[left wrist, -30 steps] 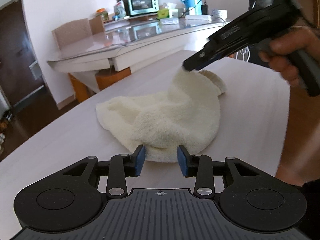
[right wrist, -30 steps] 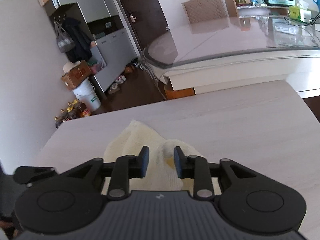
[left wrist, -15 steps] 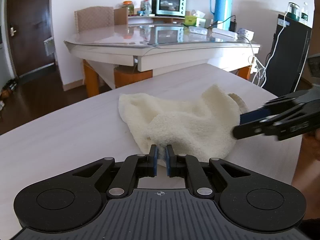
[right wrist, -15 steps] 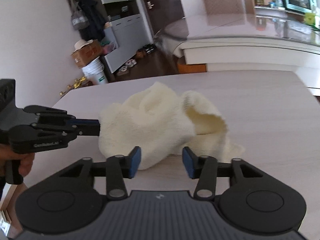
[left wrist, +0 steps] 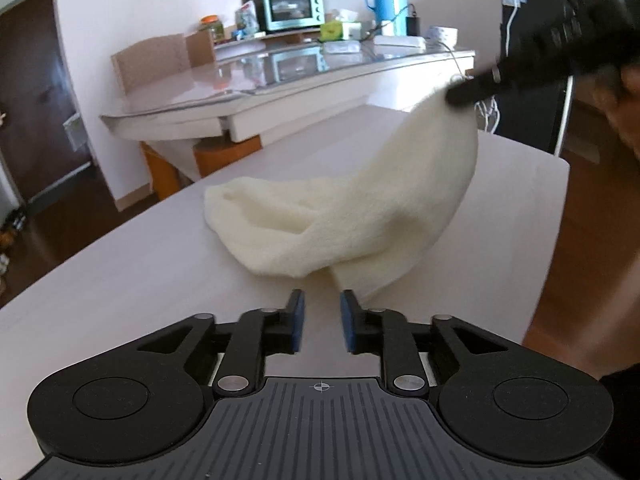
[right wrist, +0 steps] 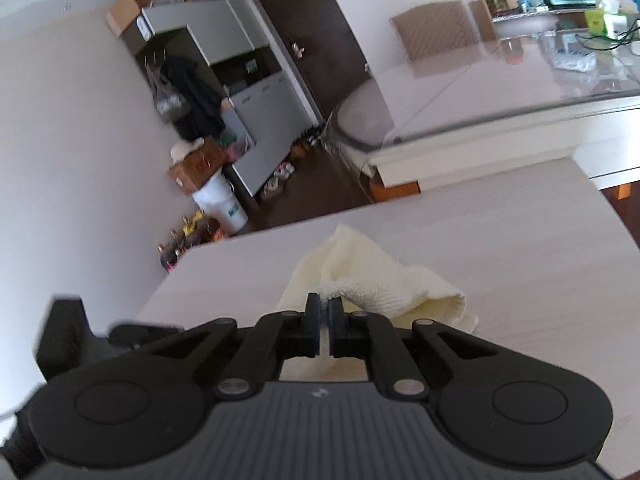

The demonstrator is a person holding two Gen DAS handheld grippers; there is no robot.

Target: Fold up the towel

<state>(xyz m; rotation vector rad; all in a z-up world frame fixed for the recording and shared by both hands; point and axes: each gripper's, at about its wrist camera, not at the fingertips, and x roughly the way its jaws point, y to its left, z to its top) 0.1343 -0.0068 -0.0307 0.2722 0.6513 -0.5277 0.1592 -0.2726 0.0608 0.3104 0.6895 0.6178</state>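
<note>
Cream towel [left wrist: 340, 216] crumpled on tabletop [left wrist: 120, 280], unfolded | right gripper [right wrist: 324, 316] fingers pinch corner, lifted | left gripper [left wrist: 322, 320] fingers just parted, empty

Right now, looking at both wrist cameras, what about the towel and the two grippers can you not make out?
- Left wrist view: the right gripper is motion-blurred, so its pinch on the towel is unclear there.
- Right wrist view: the gripper body hides the towel's near part.
- Right wrist view: the left gripper's fingertips are hidden behind the right gripper's body.
- Neither view shows all the towel's corners.
</note>
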